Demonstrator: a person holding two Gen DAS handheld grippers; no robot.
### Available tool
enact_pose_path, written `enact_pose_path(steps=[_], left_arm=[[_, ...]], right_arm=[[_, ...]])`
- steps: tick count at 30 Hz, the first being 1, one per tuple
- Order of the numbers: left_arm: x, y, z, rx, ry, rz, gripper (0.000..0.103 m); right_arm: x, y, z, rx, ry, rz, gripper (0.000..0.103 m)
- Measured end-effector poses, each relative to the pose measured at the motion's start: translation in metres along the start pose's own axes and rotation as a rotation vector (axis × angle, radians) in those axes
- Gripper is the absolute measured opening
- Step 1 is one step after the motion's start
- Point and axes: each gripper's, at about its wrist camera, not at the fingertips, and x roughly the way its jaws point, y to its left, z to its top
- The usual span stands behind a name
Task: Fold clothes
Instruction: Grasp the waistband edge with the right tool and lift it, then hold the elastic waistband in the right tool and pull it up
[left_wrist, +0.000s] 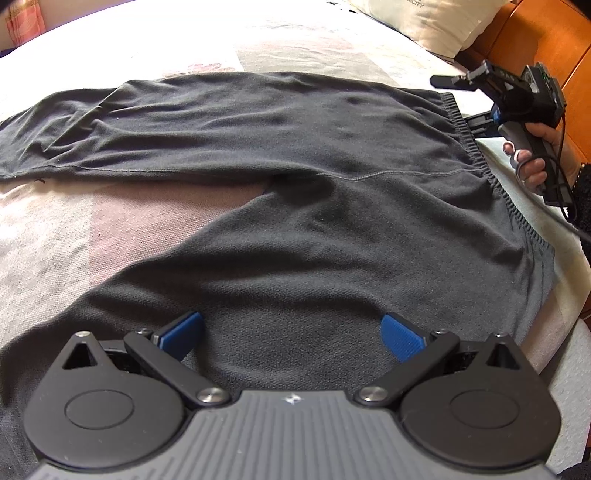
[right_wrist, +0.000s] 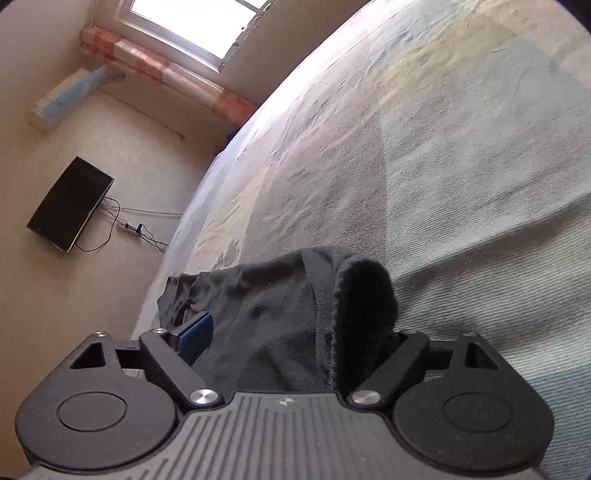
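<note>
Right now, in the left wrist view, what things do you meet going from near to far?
Left tool → near trouser leg → far trouser leg → patterned bedcover → pillow

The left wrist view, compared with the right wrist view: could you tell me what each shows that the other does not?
Only the left wrist view shows the pillow, the wooden headboard, the open left gripper and the hand holding the right gripper. Only the right wrist view shows the window, wall television and air conditioner. Both show the black trousers on the bedspread.
</note>
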Motion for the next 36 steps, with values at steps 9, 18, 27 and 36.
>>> enact_pose_path(steps=[9,18,27,36], left_arm=[[0.0,0.001,0.0,-0.002,-0.001,0.004,0.102],[-0.001,0.002,-0.001,0.003,-0.005,-0.012,0.102],[0.0,0.002,0.0,0.002,-0.008,-0.009,0.102],[0.001,0.0,0.001,0.011,-0.004,0.006,0.102]], right_arm=[[0.017,0.004,0.012,0.033,0.043,0.01,0.08],[0.022,0.015,0.005,-0.007,0.074,0.03,0.092],[0.03,0.022,0.011,0.048,0.069,0.007,0.103],[0.022,0.013,0.01,0.187,-0.058,0.026,0.103]])
